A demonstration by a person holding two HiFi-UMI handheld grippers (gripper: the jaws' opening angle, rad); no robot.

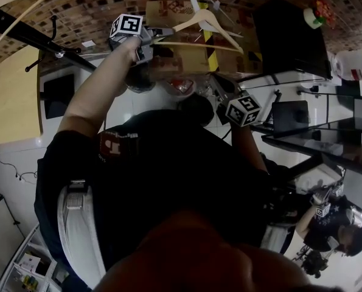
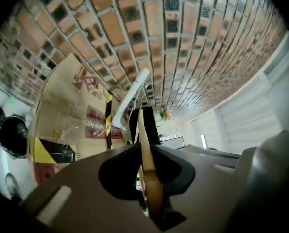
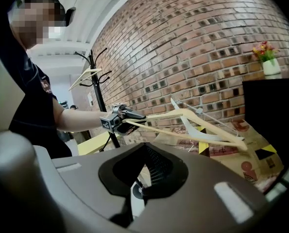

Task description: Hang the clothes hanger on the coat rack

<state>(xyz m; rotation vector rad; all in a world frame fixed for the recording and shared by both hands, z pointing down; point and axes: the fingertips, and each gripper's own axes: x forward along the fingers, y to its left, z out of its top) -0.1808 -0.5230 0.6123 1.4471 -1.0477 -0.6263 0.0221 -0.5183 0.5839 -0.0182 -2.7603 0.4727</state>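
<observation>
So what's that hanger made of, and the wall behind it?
The clothes hanger looks like pale wood with a smooth finish: it has a light tan colour and rounded arms. The wall is reddish-brown brick, matt and rough, with mortar lines showing between the blocks.

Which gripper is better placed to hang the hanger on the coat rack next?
Left: the left gripper is shut on the wooden hanger and raised; the right gripper is shut and empty.

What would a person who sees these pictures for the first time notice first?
First the wooden hanger, clamped in the left gripper and held out before the brick wall. Next the black coat rack at the left of the right gripper view, with another hanger on it. The right gripper is shut and empty.
</observation>
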